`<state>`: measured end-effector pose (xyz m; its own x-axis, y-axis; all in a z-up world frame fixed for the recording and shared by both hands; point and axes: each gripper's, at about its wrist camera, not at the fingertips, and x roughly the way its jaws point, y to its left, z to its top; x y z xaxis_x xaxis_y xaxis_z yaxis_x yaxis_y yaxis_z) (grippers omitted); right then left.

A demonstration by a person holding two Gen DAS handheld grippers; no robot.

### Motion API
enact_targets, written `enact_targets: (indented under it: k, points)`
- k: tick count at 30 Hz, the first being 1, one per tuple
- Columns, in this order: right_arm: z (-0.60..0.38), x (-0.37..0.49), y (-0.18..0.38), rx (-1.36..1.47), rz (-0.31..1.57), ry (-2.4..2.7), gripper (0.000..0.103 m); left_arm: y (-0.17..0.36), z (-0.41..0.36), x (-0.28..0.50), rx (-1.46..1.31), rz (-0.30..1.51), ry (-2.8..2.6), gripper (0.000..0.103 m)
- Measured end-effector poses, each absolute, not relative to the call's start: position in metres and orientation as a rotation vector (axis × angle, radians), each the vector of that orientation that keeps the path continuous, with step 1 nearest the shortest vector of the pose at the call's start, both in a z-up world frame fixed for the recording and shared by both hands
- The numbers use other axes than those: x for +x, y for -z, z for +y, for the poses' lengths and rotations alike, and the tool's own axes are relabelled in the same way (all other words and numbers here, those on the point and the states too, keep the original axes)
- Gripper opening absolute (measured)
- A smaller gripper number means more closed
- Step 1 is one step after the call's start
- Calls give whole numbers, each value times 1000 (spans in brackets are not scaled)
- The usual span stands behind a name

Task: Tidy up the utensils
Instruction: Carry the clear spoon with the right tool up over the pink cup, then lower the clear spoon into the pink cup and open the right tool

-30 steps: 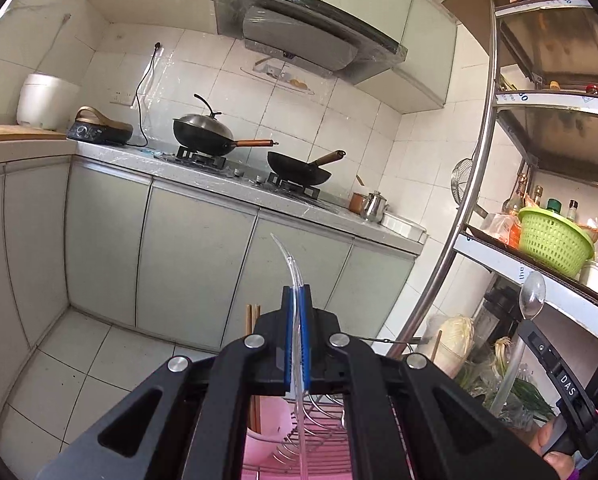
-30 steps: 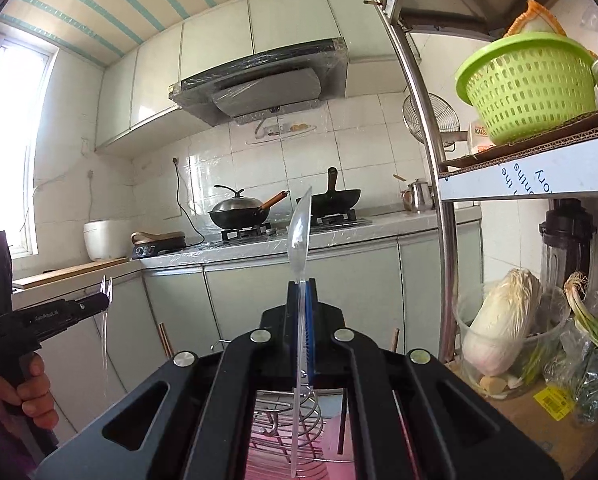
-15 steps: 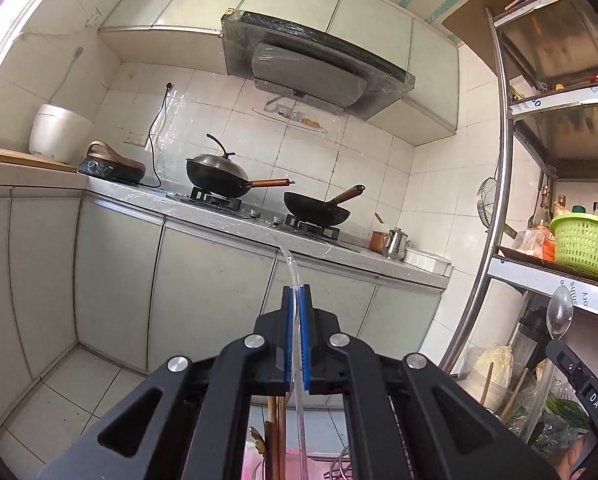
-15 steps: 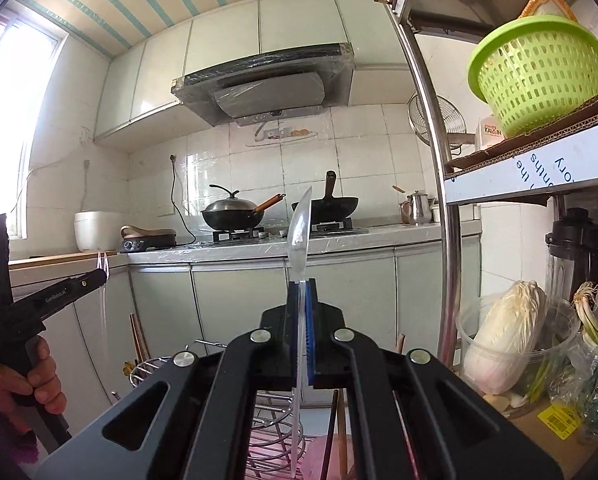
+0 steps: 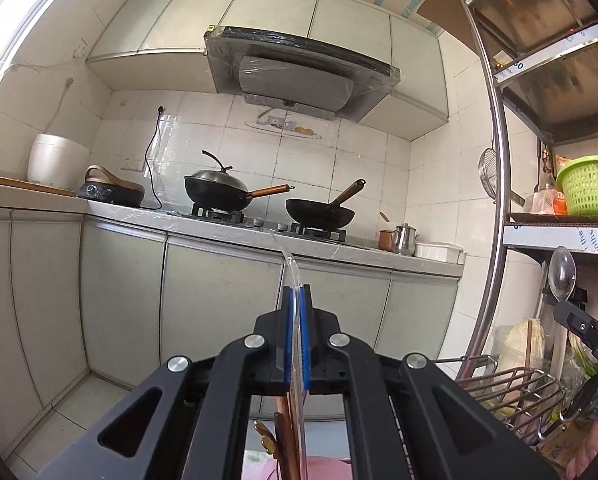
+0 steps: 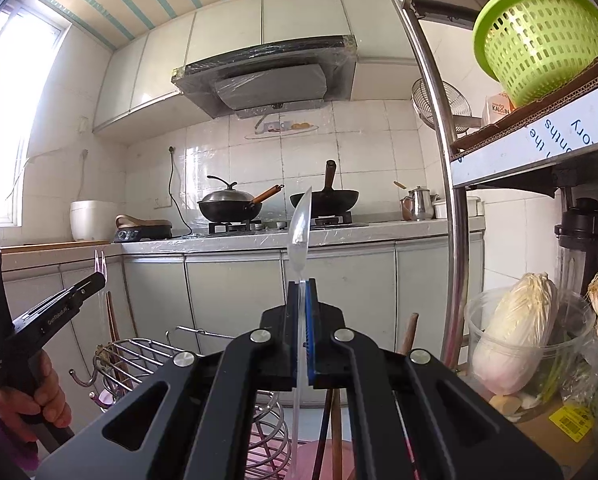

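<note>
Now both tools have sunk toward the wire rack (image 6: 139, 354): the left tool (image 5: 297, 332) clamps what looks like a clear plastic fork (image 6: 100, 266), the right tool (image 6: 304, 334) a clear plastic spoon (image 6: 301, 232), ready for slotting in.

Two woks (image 5: 215, 194) on stove, green basket (image 6: 539, 40), probably cabbage (image 6: 511, 332)

Grippers: two, left gripper (image 5: 297, 300) and right gripper (image 6: 303, 292)
Clear plastic utensils: two, a fork (image 6: 99, 264) and a spoon (image 6: 300, 232)
Woks on the far stove: two, lidded wok (image 6: 229, 206), open wok (image 6: 325, 200)
Green baskets: one (image 6: 539, 36)
Wire racks: one (image 6: 139, 356)
</note>
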<state>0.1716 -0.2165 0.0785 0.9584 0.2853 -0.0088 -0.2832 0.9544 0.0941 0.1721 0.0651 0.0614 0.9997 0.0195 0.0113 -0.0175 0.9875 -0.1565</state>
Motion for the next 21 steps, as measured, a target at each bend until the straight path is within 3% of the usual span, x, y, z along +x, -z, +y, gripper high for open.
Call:
enact_targets:
  k: [21]
  points:
    - [-217,166,-51,59,70,-285,3,-27,57,170,-149,79,31,3]
